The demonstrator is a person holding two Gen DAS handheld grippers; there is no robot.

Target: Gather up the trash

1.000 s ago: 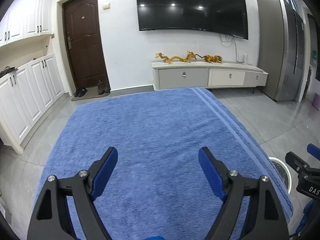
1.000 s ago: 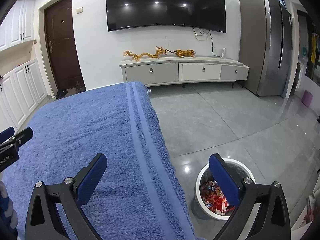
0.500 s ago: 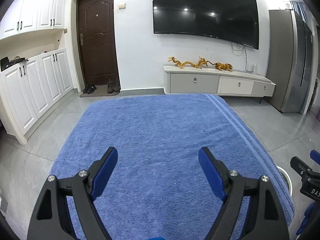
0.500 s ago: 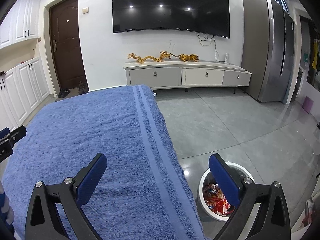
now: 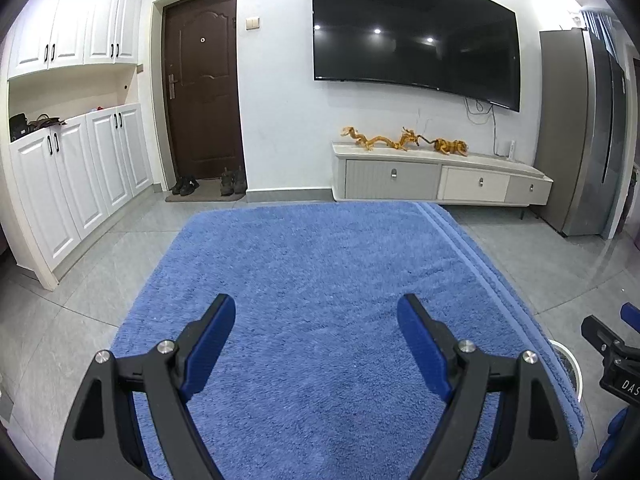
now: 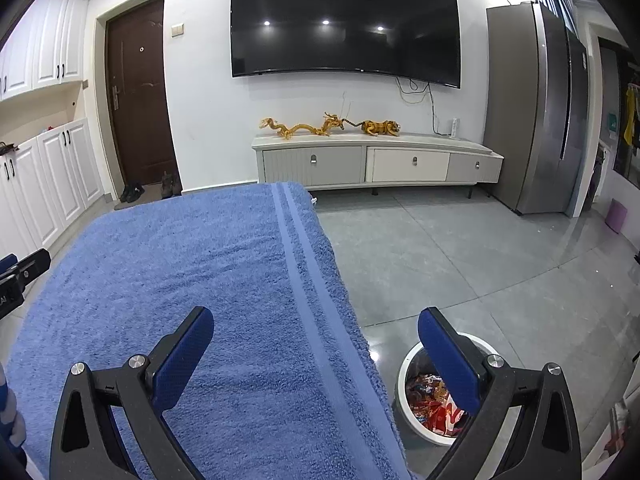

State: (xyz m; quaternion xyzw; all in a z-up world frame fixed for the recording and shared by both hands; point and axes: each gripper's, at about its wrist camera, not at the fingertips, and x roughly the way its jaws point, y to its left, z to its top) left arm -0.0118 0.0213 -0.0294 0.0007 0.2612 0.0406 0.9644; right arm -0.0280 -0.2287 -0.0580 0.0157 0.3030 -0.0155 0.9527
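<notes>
Left gripper (image 5: 316, 322) and right gripper (image 6: 316, 334): jaws spread wide, nothing held, over blue towel (image 5: 328, 280). Wrappers (image 6: 430, 402) seen in white bin (image 6: 402, 372), beneath right gripper's right jaw.

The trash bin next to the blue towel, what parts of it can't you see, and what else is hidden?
- Trash bin: right wrist view, the right tongs cover its right side, so how full it is stays unclear.
- Same bin: left wrist view, only a rim sliver past the blue towel.
- Wrappers inside: too small to read.
- Table under the towel: fully covered.
</notes>
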